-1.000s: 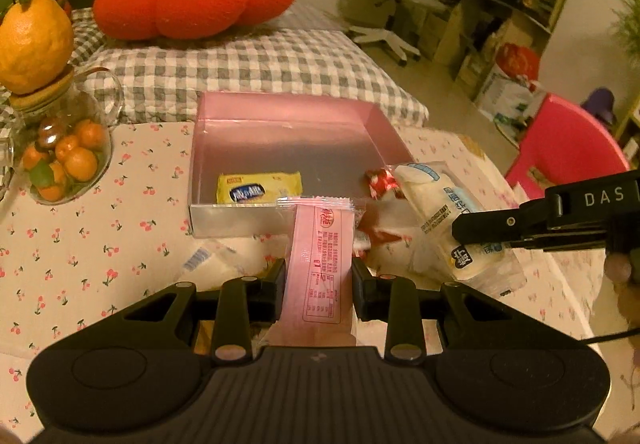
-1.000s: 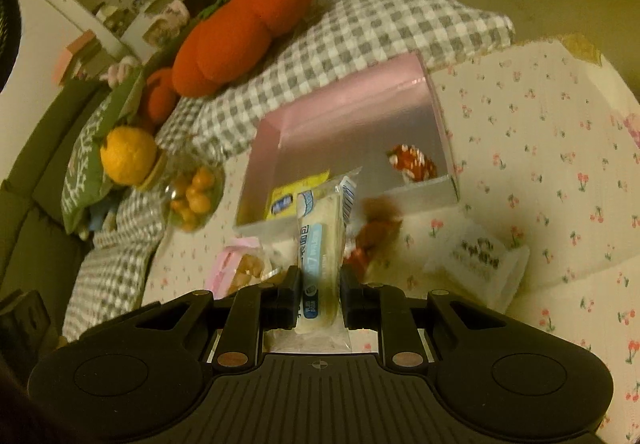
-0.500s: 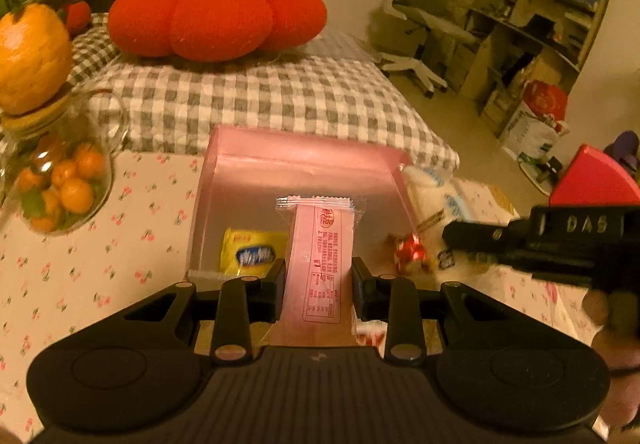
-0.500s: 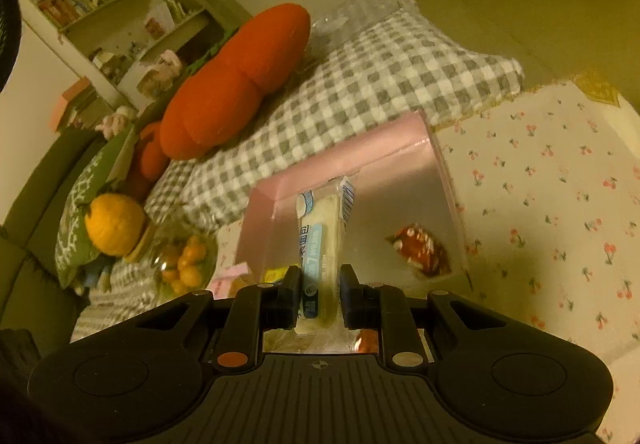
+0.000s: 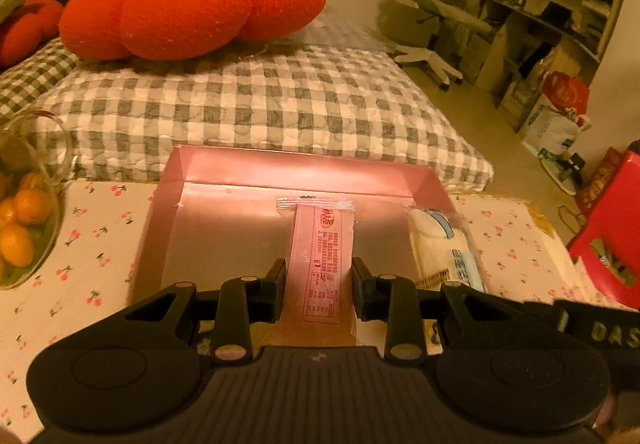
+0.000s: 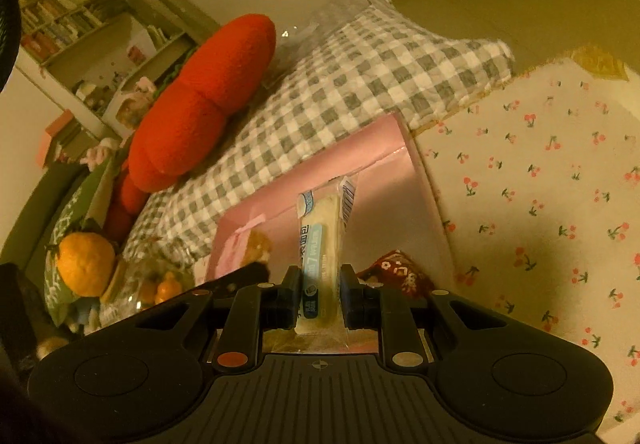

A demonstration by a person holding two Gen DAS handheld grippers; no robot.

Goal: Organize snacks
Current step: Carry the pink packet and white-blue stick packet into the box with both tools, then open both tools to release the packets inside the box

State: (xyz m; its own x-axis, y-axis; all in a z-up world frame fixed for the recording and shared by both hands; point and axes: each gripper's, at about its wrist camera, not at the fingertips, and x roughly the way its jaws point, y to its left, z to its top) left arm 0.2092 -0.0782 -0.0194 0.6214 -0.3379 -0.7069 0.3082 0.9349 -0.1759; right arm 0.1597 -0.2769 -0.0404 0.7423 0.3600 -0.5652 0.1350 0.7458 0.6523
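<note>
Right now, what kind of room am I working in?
Probably a lived-in home bedroom or study: a checked quilt with a pumpkin cushion, a bookshelf, and an office chair by a desk.

A: Where does the left wrist view sit?
B: Behind the left gripper (image 5: 319, 286), angled down, close over the pink box (image 5: 208, 180), facing the checked cushion (image 5: 256, 104) and orange pumpkin pillow (image 5: 192, 0)

A: And the right wrist view?
B: Behind the right gripper (image 6: 320, 294), angled down, rolled sideways, close above the same pink box (image 6: 400, 136). Both views share box, cushion, pillow and cherry-print cloth (image 6: 540, 184)
</note>
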